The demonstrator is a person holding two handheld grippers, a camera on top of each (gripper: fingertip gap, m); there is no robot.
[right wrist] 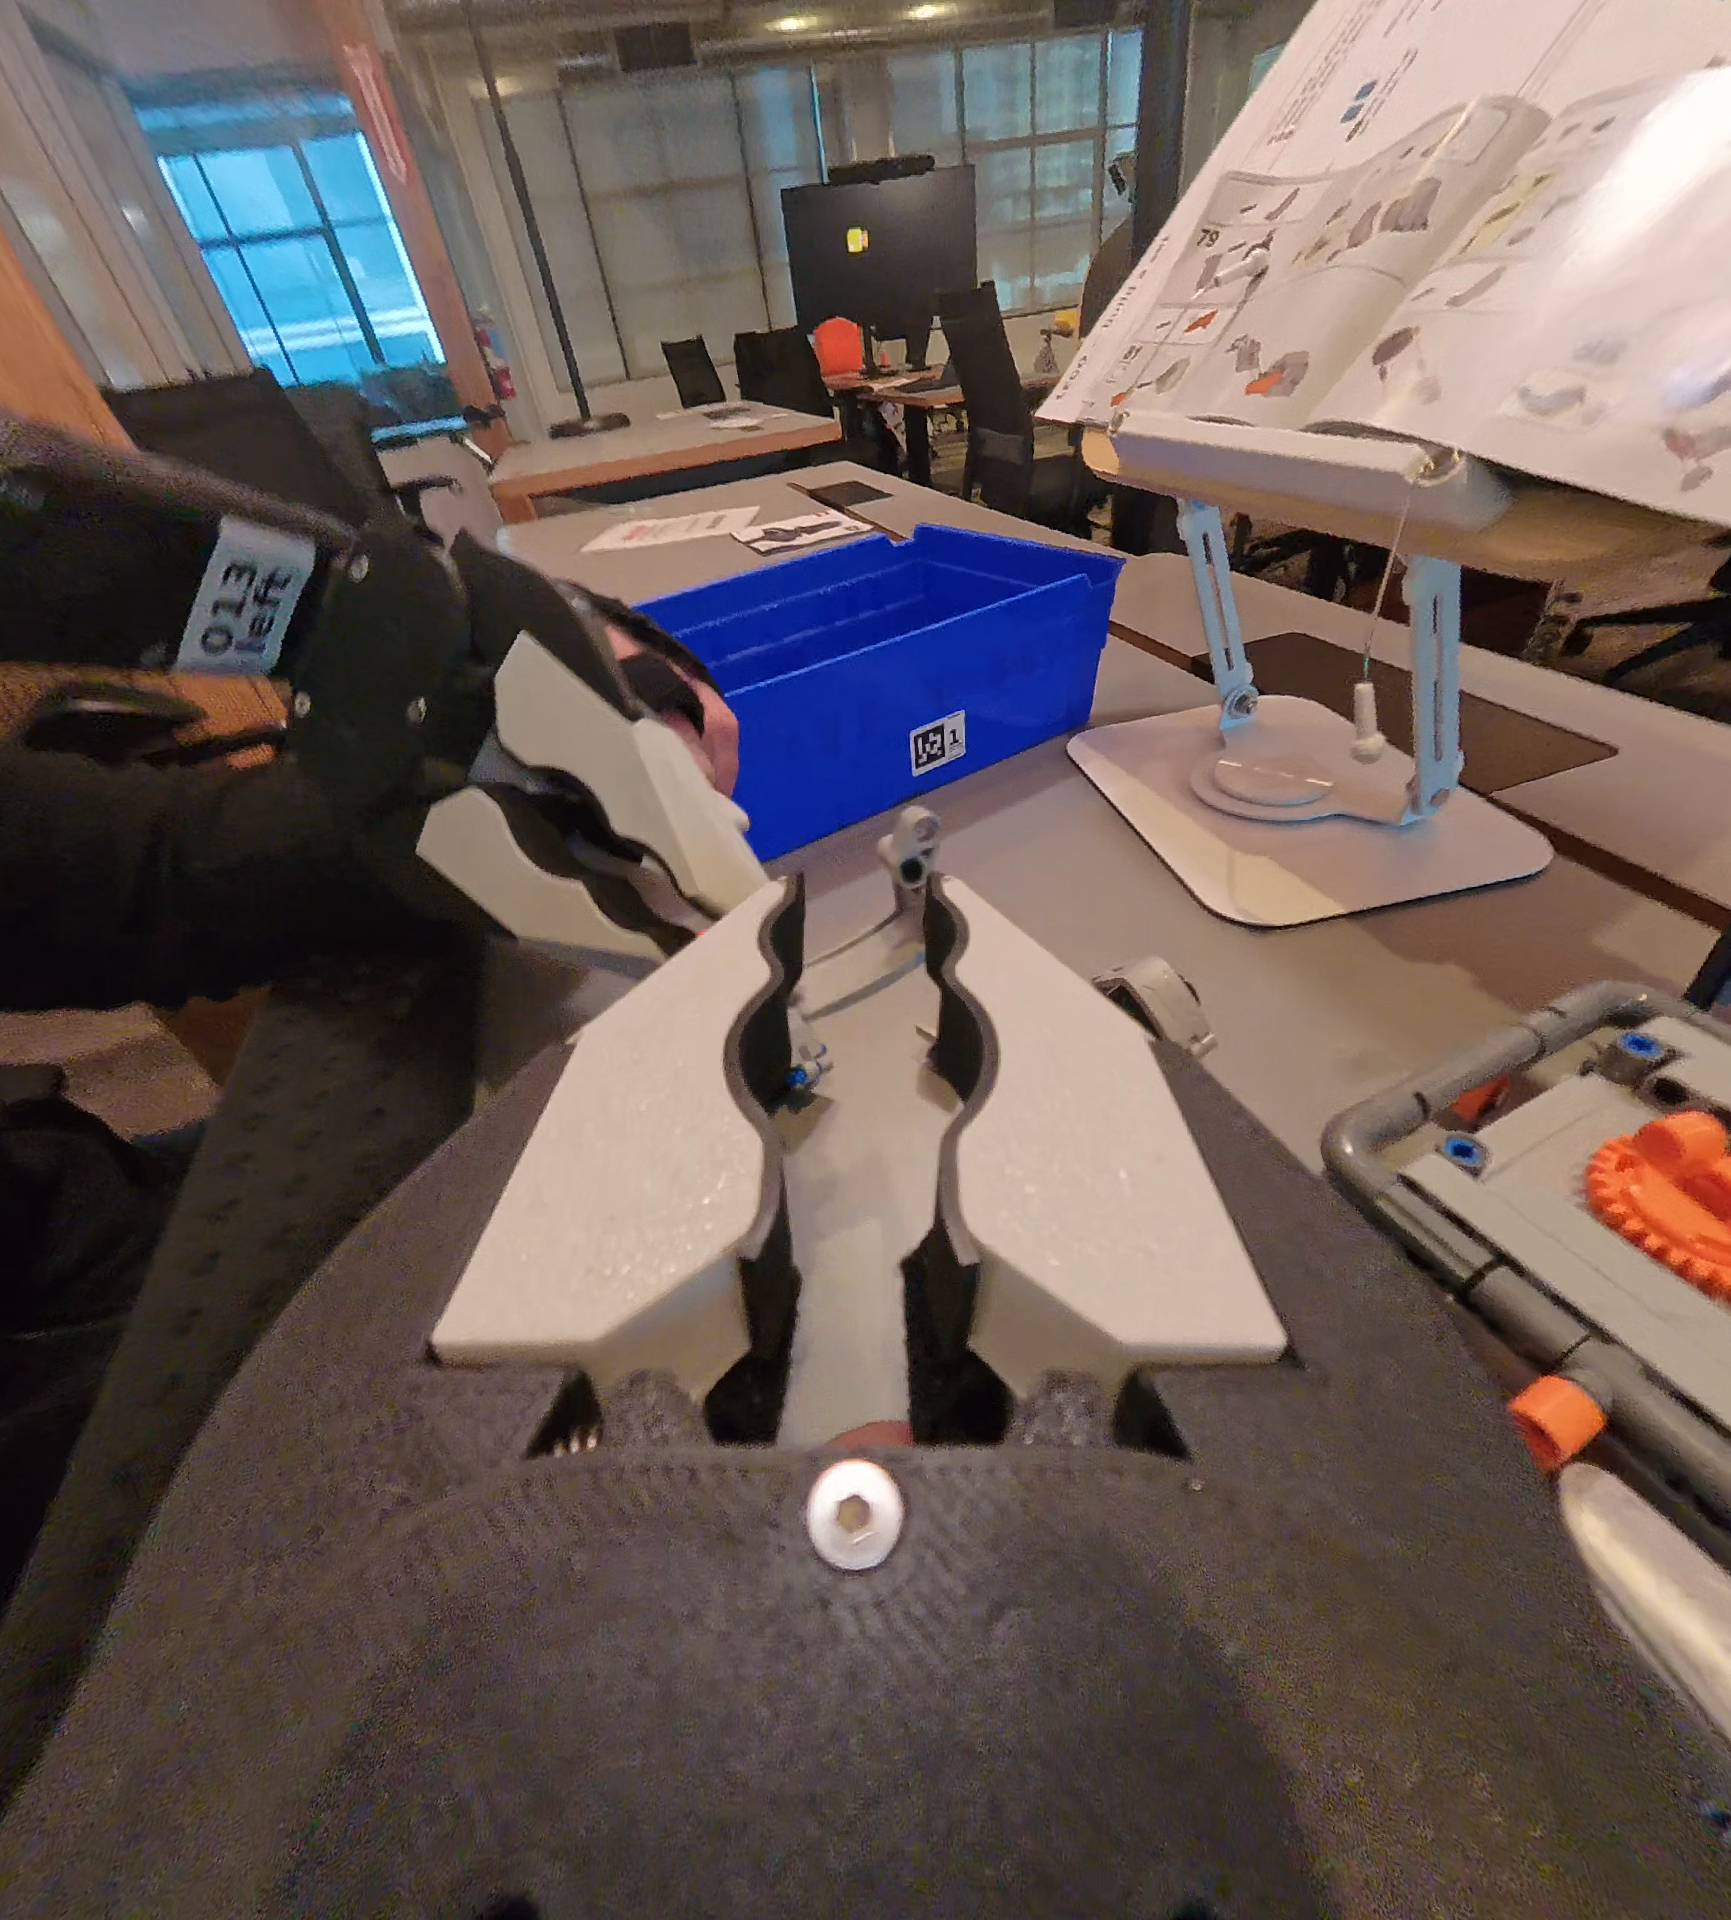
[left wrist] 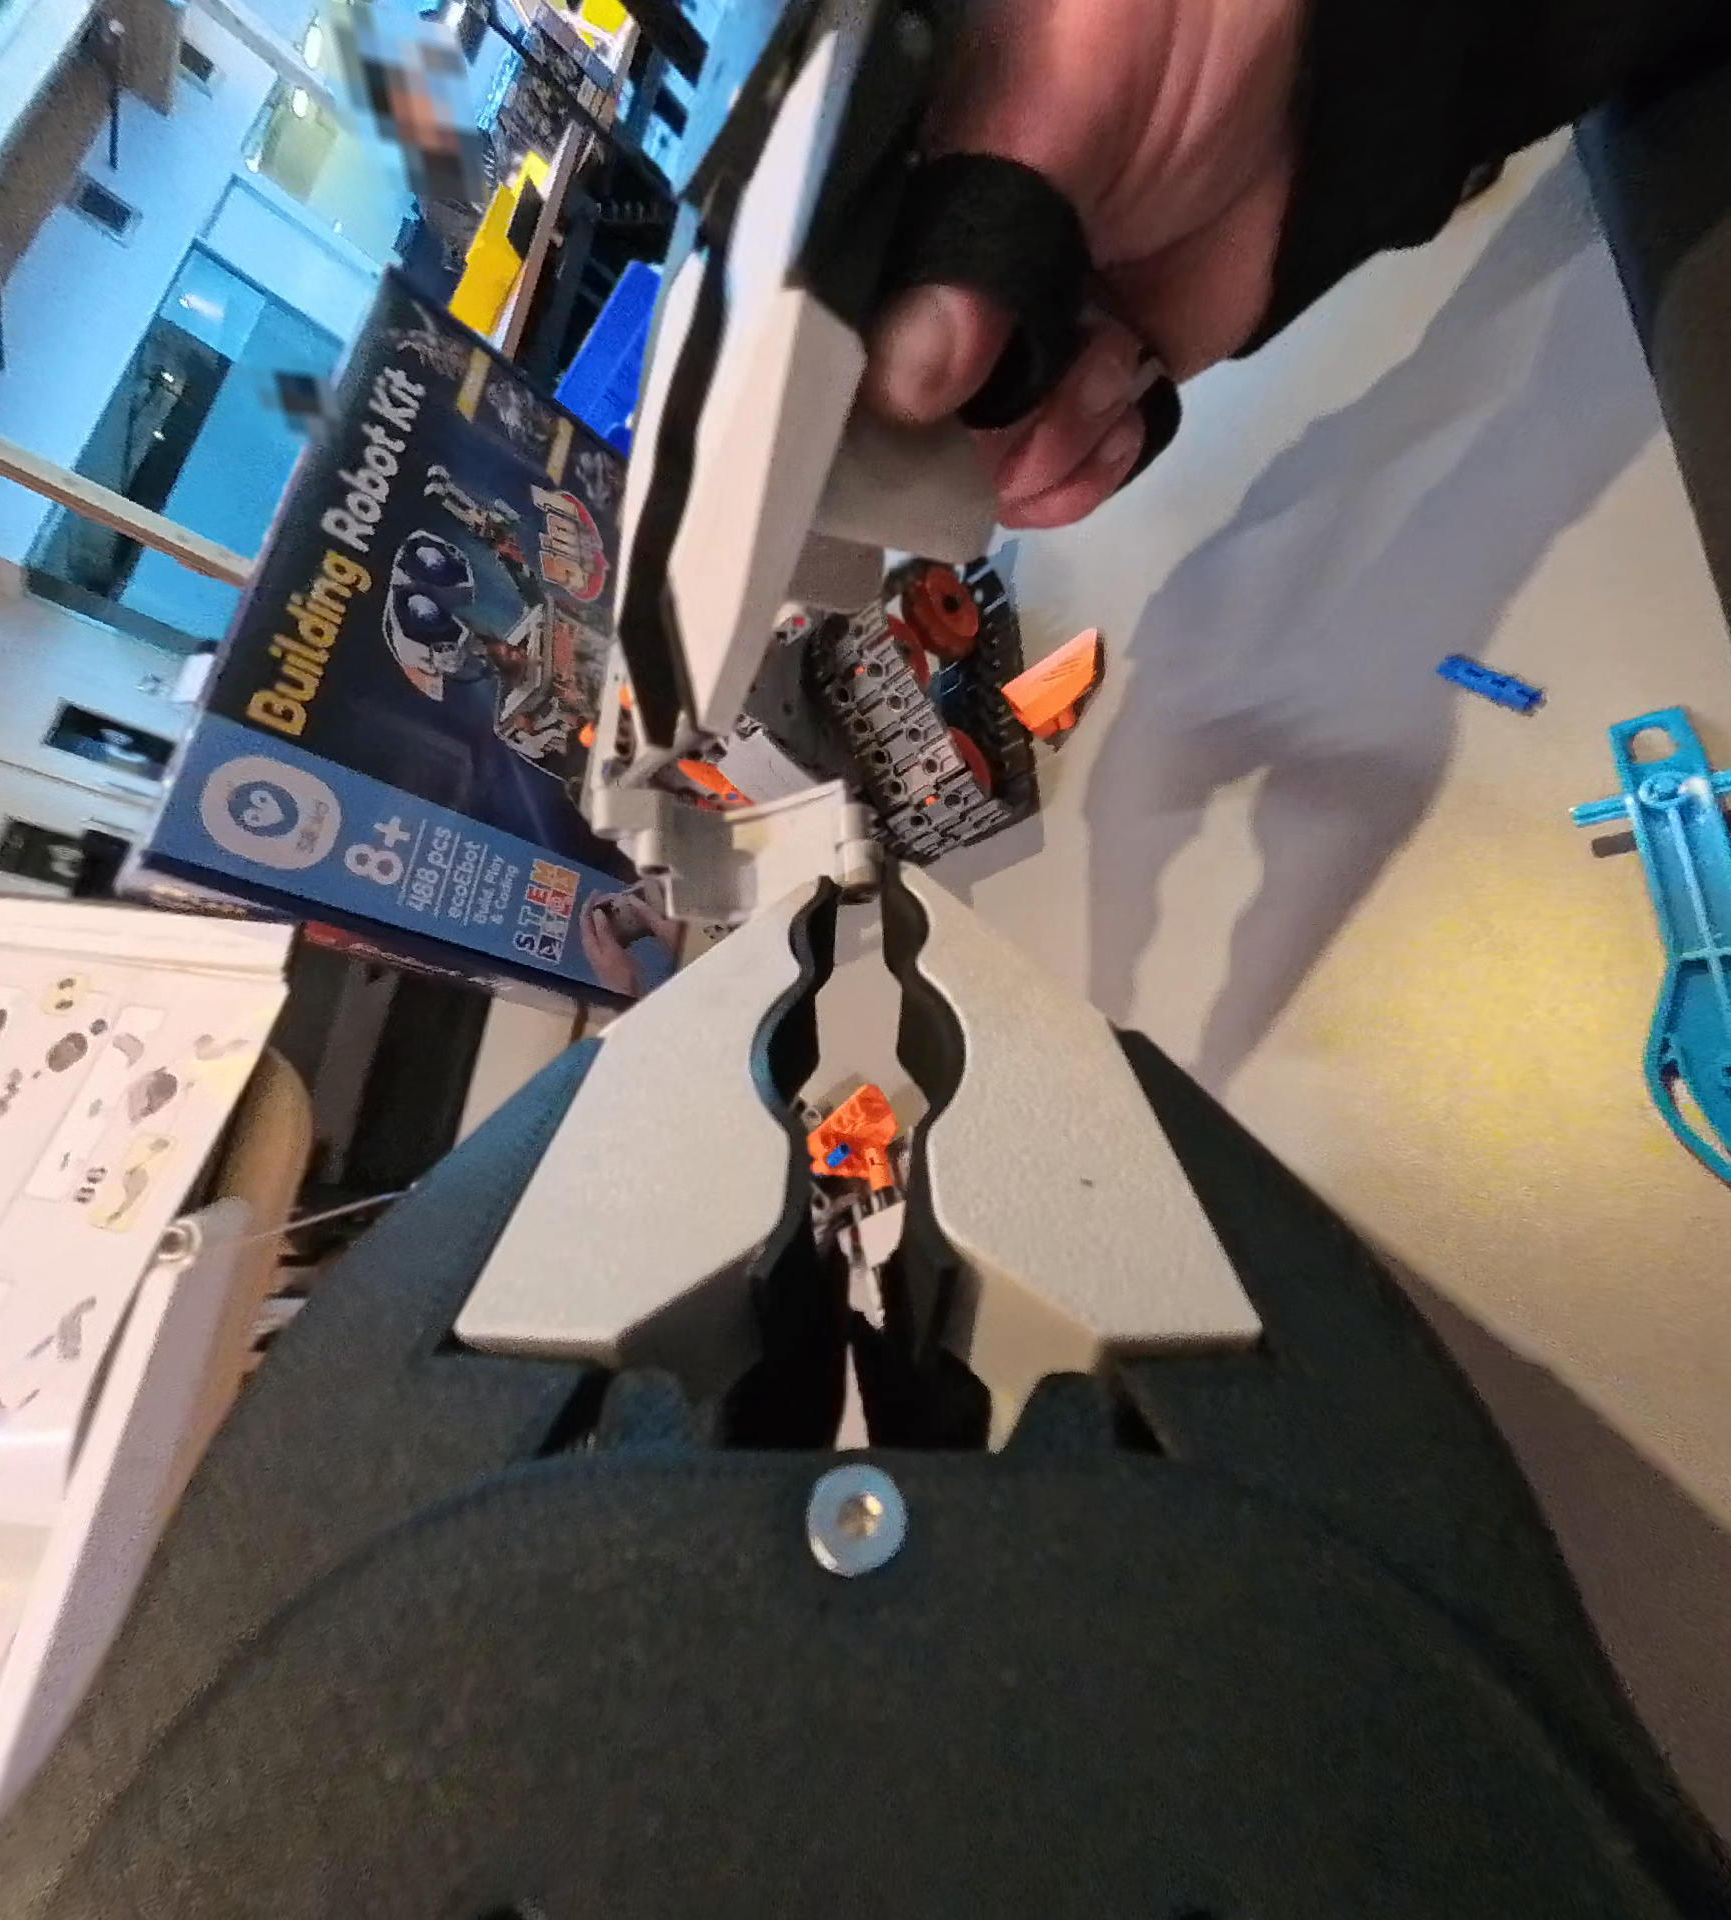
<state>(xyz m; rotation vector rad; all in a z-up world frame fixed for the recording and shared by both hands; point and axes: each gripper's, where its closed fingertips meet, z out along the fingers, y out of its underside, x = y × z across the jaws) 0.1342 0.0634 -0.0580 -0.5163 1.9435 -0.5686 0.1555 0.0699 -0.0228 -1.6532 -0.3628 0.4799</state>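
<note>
1. Left wrist view: we count two claws. The left gripper (left wrist: 859, 899), grey wedge fingers with wavy black pads, is pressed nearly together, leaving one thin slit. Its tips meet the end joint of one grey curved piece (left wrist: 767, 826). We cannot tell whether they pinch it.
2. Through the slit we see one small orange block (left wrist: 853, 1127) carrying a blue pin.
3. At 12 o'clock, one hand (left wrist: 1100, 312) holds the right gripper (left wrist: 669, 727), whose tips reach the same grey piece.
4. Behind it stands one tracked model (left wrist: 928, 727) with black ribbed treads and round orange wheels. One orange wedge (left wrist: 1053, 681) lies at its 3 o'clock side.
5. On the smooth table (left wrist: 1360, 1195) at 3 o'clock lie one teal plastic tool (left wrist: 1718, 997) and one small blue strip (left wrist: 1489, 686). One glossy kit box (left wrist: 404, 644) leans at 10 o'clock.
6. Right wrist view: the right gripper (right wrist: 861, 894) stands partly spread, the grey curved piece (right wrist: 866, 961) lying across the gap. Whether the pads bear on it, we cannot tell.
7. The left gripper (right wrist: 715, 920) comes in from 9 o'clock. One blue bin (right wrist: 840, 727) sits at 12 o'clock, and one booklet (right wrist: 1463, 260) on one white stand (right wrist: 1308, 852) at 2 o'clock.
</note>
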